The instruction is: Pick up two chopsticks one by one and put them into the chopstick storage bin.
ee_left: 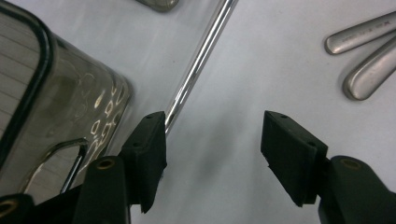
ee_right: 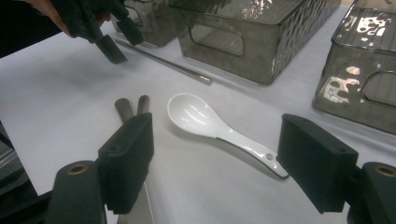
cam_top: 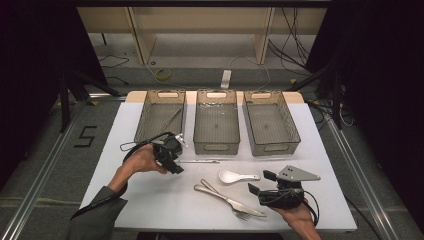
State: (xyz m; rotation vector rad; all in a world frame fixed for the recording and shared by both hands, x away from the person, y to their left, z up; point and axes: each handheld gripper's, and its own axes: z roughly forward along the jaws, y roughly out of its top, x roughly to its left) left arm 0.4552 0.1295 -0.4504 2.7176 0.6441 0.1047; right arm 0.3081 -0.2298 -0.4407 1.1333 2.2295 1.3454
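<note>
A: Where is free room on the table (cam_top: 150, 210)?

B: The near left part is bare. At the back, 3 grey bins (cam_top: 216, 127) stand close side by side, with narrow gaps between them.

A: And in the middle?

B: The metal chopstick (cam_top: 200, 161), white spoon (cam_top: 237, 176), knife (cam_top: 227, 199) and fork (cam_top: 225, 201) lie in the way.

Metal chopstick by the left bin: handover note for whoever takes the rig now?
Left gripper: jaws open, one jaw beside the thin metal chopstick, nothing gripped.
Right gripper: open, empty, by the white ceramic spoon.
Things: another thin rod already in the left grey plastic bin; middle bin and right bin empty; steel knife and steel fork crossed on the white table.
Left: likely grip the chopstick, bin it, then sort the rest.
</note>
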